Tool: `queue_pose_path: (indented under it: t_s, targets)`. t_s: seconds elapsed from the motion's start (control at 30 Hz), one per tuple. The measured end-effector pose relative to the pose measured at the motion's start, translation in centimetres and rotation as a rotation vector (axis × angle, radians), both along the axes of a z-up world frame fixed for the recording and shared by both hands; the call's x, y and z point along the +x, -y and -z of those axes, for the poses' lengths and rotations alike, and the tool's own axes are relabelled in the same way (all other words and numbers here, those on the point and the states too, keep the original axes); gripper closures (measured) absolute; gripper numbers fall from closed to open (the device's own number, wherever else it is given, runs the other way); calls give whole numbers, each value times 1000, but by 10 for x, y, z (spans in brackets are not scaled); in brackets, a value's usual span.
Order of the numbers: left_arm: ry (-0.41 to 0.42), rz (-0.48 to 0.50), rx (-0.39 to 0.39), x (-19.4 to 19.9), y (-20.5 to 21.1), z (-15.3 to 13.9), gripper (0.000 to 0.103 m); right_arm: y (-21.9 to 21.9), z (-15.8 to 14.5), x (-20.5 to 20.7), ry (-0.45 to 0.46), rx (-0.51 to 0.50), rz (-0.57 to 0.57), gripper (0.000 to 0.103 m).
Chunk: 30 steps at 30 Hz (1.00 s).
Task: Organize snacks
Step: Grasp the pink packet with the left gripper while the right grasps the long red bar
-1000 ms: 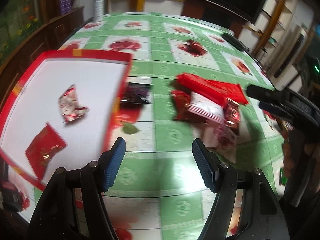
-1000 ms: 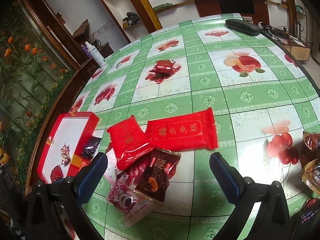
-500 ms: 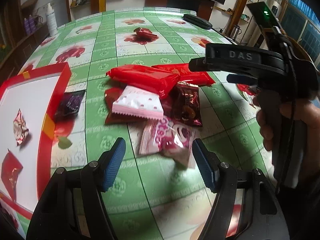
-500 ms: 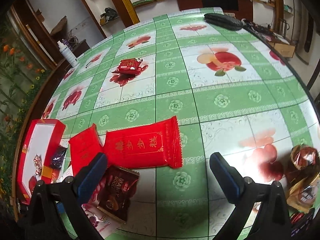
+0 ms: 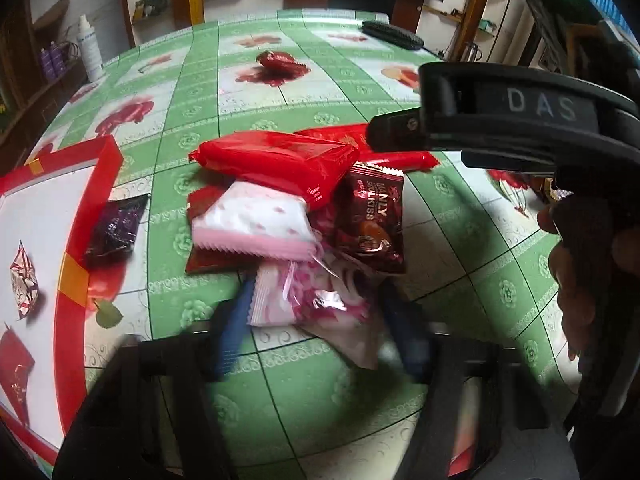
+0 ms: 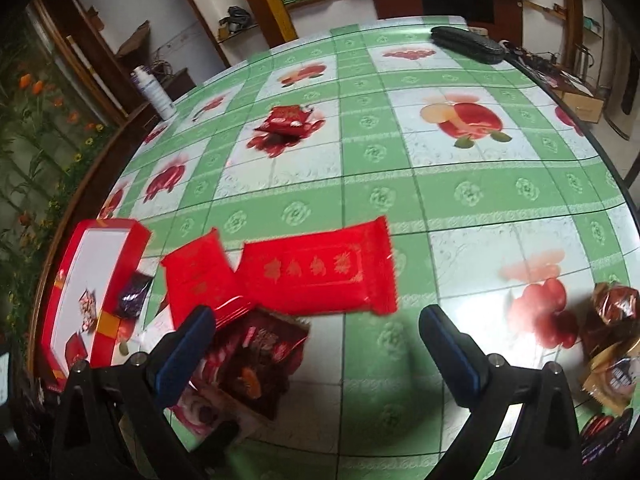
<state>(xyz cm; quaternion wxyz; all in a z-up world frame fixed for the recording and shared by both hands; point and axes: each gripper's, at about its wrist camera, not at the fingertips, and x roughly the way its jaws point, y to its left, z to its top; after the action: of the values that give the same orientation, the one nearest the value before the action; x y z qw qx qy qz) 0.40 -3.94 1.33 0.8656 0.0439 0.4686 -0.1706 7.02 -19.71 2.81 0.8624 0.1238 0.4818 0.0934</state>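
A pile of snack packets lies on the green checked tablecloth: a pink-and-white clear packet (image 5: 304, 300), a white-pink packet (image 5: 256, 220), a dark brown chocolate packet (image 5: 372, 220), and a big red packet (image 5: 276, 160). My left gripper (image 5: 320, 332) is open, its blurred blue fingers on either side of the clear pink packet. My right gripper (image 6: 316, 356) is open and empty above the table, beside the long red packet (image 6: 320, 276); it shows in the left wrist view (image 5: 500, 120). A red-rimmed white box (image 5: 48, 216) at the left holds three small sweets.
A dark purple packet (image 5: 114, 226) leans on the box rim. A red snack (image 6: 286, 120) lies far across the table. Brown and gold snacks (image 6: 612, 340) sit at the right edge. A black case (image 6: 466, 44) and a white bottle (image 6: 154, 92) stand at the back.
My left gripper has swung from the box toward the pile and moved in around the clear pink packet. My right gripper has moved closer to the long red packet.
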Motion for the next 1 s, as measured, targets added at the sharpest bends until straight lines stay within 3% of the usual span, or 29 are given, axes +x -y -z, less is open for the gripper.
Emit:
queue_pose_path:
  t_s: [0.1,0.2,0.37,0.53,0.77,1.0]
  targets:
    - [-8,-13,-31,1,-13,-1,64,-2,-5,2,11,22,-6,0]
    - [-19,-34,-56,0,-29,-1,64,-14,-11,6,21,46,-52,5]
    - [-20,-60,-66,-9,-52,-1,64,-50,-17,22,32,78,-177,23]
    - [-31,-78,-95,-15,-66,-1,64,-87,-14,38,29,31,-268,35]
    - [-32,-83,-111,-21,-68,-2,64,-111,5,51,16,-78,-310,39]
    - [-46,-88,-138,-18,-72,-2,64,-113,16,57,21,-106,-345,44]
